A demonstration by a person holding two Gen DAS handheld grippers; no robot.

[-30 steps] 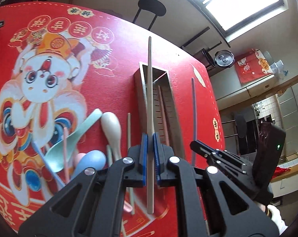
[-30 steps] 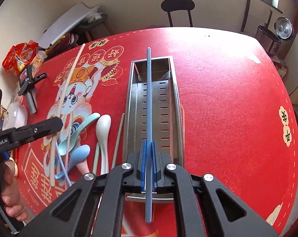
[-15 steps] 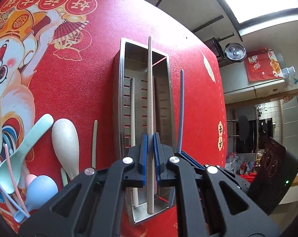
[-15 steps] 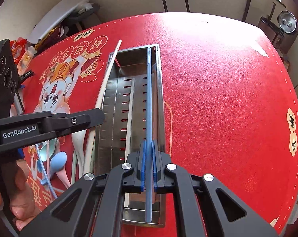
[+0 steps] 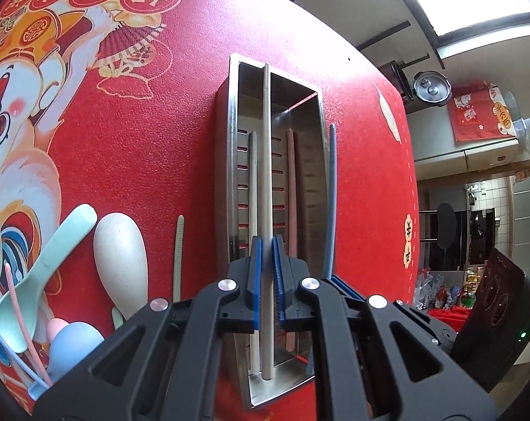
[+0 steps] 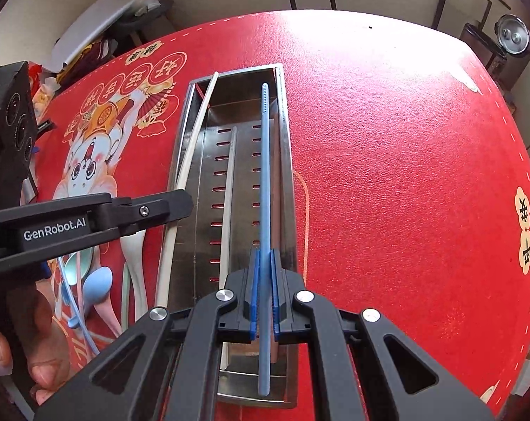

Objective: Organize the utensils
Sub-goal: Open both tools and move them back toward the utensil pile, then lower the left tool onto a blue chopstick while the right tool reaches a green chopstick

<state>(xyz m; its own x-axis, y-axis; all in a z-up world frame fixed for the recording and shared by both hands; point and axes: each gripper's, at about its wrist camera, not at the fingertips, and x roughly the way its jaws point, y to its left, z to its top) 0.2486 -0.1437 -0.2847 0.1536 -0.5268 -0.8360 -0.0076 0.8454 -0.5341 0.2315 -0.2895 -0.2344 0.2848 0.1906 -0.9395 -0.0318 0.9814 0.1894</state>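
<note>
While your left gripper clamps a beige chopstick, your right gripper pinches a blue chopstick, both seemingly over the steel tray.

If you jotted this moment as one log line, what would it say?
left tool: shut on beige chopstick | right tool: shut on blue chopstick | both over metal tray | spoons lie on red mat

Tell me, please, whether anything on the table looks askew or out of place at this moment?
Nothing looks damaged or spilled. Loose spoons and a green chopstick lie in a jumble on the red tablecloth beside the steel tray, not yet sorted. Each gripper holds one chopstick lengthwise over that tray.
</note>
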